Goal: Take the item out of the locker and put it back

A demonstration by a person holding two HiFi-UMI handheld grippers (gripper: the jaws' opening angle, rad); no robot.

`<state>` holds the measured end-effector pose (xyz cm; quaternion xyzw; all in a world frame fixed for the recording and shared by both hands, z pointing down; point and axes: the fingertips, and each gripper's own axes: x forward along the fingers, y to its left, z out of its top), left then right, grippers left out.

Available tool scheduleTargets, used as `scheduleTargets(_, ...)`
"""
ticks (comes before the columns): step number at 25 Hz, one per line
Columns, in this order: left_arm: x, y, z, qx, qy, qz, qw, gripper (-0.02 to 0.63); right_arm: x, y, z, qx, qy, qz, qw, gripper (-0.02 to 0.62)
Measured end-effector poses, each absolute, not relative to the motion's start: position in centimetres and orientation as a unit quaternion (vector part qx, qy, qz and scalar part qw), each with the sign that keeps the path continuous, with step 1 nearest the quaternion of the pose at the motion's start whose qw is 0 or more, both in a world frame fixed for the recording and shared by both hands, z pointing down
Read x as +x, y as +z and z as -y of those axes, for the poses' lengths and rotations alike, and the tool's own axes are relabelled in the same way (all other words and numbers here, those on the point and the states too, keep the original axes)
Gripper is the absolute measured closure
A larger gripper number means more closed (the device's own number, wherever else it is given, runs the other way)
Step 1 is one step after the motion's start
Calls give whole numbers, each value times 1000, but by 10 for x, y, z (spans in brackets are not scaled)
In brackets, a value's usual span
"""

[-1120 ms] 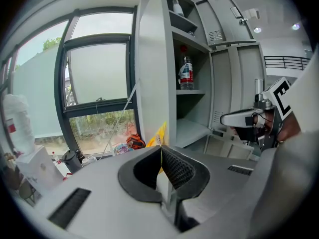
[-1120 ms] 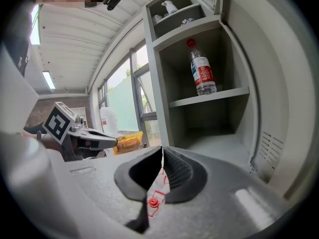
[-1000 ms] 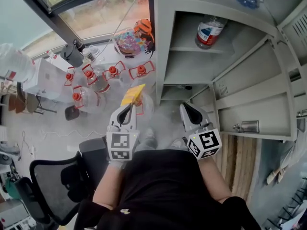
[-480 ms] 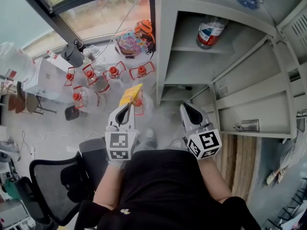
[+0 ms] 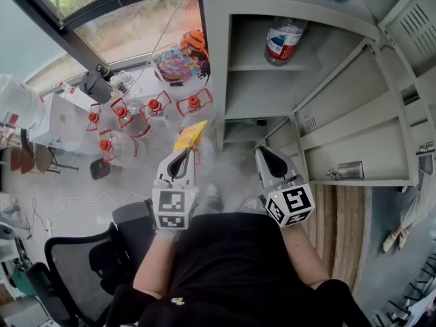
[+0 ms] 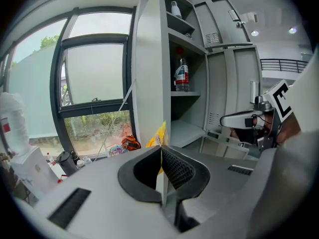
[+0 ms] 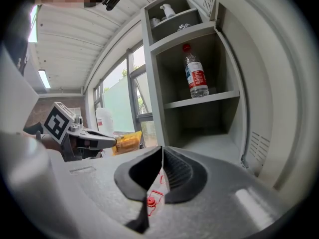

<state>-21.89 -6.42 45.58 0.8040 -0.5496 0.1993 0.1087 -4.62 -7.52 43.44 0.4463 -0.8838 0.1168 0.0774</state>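
left gripper (image 5: pixel 182 152): jaws clamped on edge of yellow packet (image 5: pixel 191 134), held outside locker (image 5: pixel 216 60), left of its frame | right gripper (image 5: pixel 263 152): jaws together, empty, facing locker's open bay | risk: thin edge hold; packet may slip or catch locker frame on return.

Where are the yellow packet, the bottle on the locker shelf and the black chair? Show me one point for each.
packet (image 5: pixel 191 133), head view, middle of its yellow face.
bottle (image 7: pixel 196 77), right gripper view, on its label.
chair (image 5: pixel 80 264), head view, on its mesh back.
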Motion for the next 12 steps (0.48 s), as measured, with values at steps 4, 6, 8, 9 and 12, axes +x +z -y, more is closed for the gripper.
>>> scheduleTargets(4,-206,457,67,814,202,534,106,588,-36,435,73,459,118,877,77,592)
scheduleTargets(6,-198,458,69,820,203,525,105,588,-31,434,72,466,118,874,76,592)
scheduleTargets(8,-189,457,71,826,204,515,103,588,-25,434,71,473,119,870,75,592)
scheduleTargets(9,-184,457,72,830,204,509,102,588,-23,434,70,477,119,868,75,592)
scheduleTargets(12,-171,454,75,840,205,493,95,588,-16,432,68,487,119,862,73,592)
